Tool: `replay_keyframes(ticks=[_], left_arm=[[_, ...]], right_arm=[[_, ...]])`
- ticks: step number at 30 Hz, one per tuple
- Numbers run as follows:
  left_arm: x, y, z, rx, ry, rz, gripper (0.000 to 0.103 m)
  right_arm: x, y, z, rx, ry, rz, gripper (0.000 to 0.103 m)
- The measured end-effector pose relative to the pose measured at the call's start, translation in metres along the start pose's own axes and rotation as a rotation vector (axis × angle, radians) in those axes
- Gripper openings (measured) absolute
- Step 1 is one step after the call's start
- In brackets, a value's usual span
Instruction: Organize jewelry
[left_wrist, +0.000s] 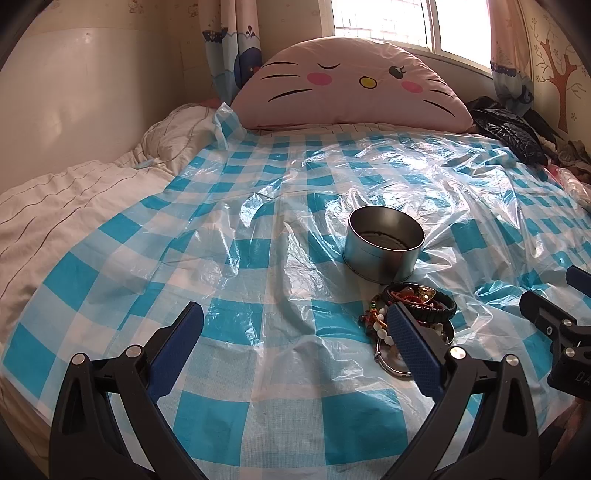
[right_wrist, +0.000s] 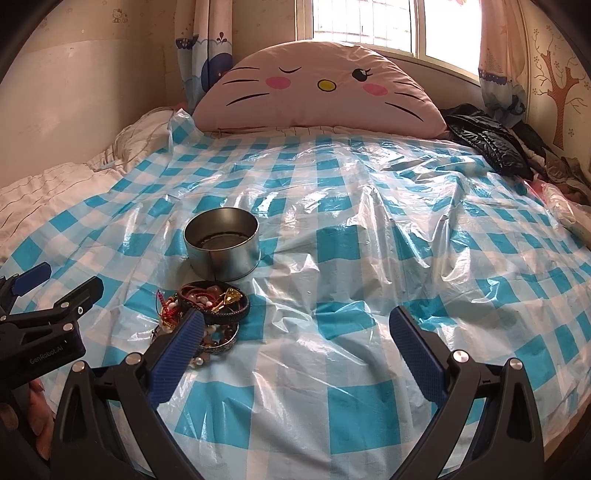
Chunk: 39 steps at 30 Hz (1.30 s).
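My left gripper's (left_wrist: 295, 328) right finger (left_wrist: 413, 347) covers part of the jewelry pile (left_wrist: 413, 299) just in front of the tin (left_wrist: 384, 247), so I can't count the pieces under it. My right gripper's (right_wrist: 297, 328) left finger (right_wrist: 177, 347) hides the pile's near edge too. Inside the tin, the dark floor is too dim to read. The picture's edge cuts off both my grippers' bodies.

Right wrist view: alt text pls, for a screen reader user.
Open right gripper hangs above a bed's blue-checked plastic sheet, holding nothing. A jewelry pile lies by its left finger, before an open round metal tin; the left gripper shows at far left.
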<state>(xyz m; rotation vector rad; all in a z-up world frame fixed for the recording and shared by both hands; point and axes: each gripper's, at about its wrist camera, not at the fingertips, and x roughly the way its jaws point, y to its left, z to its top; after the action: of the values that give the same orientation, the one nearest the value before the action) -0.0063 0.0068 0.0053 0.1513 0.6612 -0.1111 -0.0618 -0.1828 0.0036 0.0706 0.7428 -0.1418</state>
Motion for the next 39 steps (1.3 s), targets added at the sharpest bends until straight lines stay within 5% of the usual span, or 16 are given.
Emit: replay_keyframes(ticks=[16,21,28,39], left_arm=[[0.000,0.001,0.000,0.000,0.003,-0.005,0.096],[0.012,0.004,0.004,-0.008,0.033,-0.170,0.096],[0.036,-0.032,0.019,0.129,0.064,-0.236,0.095],[0.101,-0.100,0.020,0.273,0.225,-0.281,0.096]], right_arm=[[-0.004,-0.006,0.002,0.030,0.010,0.016,0.096],[-0.006,-0.025,0.010,0.101,-0.064,-0.054,0.096],[0.009,-0.040,0.010,0.153,-0.047,-0.065,0.096],[0.008,-0.074,0.002,0.351,-0.095,0.051,0.096]])
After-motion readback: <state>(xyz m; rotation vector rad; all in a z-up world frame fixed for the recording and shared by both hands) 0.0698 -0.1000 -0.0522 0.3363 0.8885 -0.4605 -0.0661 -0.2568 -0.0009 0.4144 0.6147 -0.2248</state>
